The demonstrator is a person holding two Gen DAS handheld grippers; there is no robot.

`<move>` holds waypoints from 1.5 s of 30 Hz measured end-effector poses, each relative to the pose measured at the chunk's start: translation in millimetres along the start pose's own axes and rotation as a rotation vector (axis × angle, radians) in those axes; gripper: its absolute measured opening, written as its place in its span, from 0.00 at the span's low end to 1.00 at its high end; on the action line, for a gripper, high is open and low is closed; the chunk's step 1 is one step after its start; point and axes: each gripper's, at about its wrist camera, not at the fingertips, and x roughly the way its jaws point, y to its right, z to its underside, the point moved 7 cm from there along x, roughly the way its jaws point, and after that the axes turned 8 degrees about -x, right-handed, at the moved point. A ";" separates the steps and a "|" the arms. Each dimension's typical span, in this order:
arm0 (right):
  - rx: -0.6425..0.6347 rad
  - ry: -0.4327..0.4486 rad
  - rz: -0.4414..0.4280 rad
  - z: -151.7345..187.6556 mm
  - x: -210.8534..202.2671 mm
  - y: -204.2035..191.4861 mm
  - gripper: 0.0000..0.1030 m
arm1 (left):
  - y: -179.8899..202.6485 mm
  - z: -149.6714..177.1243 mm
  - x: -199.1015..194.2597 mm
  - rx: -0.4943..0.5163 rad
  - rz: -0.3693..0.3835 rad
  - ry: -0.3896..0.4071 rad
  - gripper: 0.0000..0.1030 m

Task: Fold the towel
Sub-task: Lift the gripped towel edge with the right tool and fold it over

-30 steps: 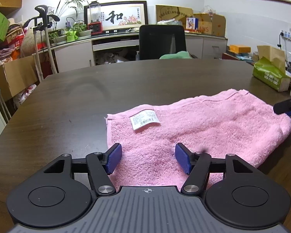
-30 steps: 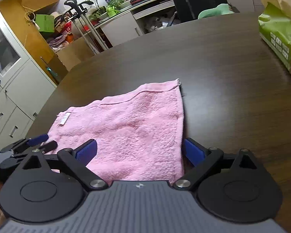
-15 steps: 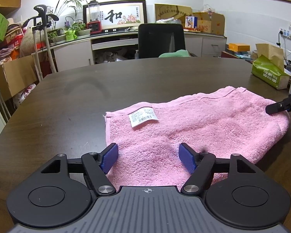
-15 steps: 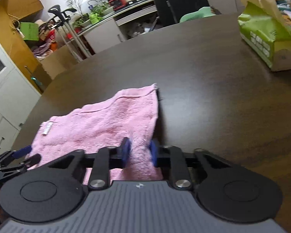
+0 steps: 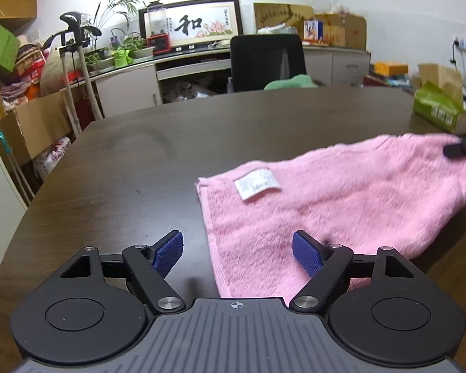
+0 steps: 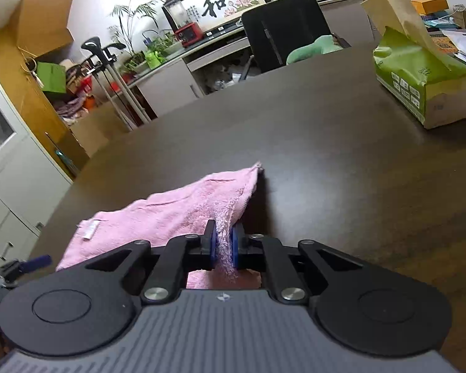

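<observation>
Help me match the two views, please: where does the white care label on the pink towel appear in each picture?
Left wrist: the white label lies at centre, near the towel's far-left corner.
Right wrist: the label sits low at left, on the towel's left end.
Shared landmark: the black office chair behind the table.

Matte black linkage on the left gripper: two angled fingers tipped with ribbed blue pads, a silver screw at each pivot, smaller screws farther out. Round black discs at 8 and 4 o'clock, each with an inset circle. Grey ridged housing at 6 o'clock, stamped with a small crosshair mark. Same build on the right gripper: black arms, blue pads, silver screws, triangular cut-outs, grey wavy-ribbed body.
</observation>
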 end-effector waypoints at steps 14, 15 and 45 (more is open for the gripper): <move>-0.122 -0.059 -0.231 -19.1 32.0 -114.1 0.09 | -1.1 3.5 4.7 0.018 0.023 -0.001 0.81; -0.120 -0.069 -0.250 -19.6 36.0 -120.9 0.09 | -1.7 3.7 5.1 0.015 0.026 -0.002 0.81; -0.140 -0.260 -0.524 2.7 96.1 -214.7 0.13 | -19.8 14.8 -10.0 0.100 0.058 -0.024 0.90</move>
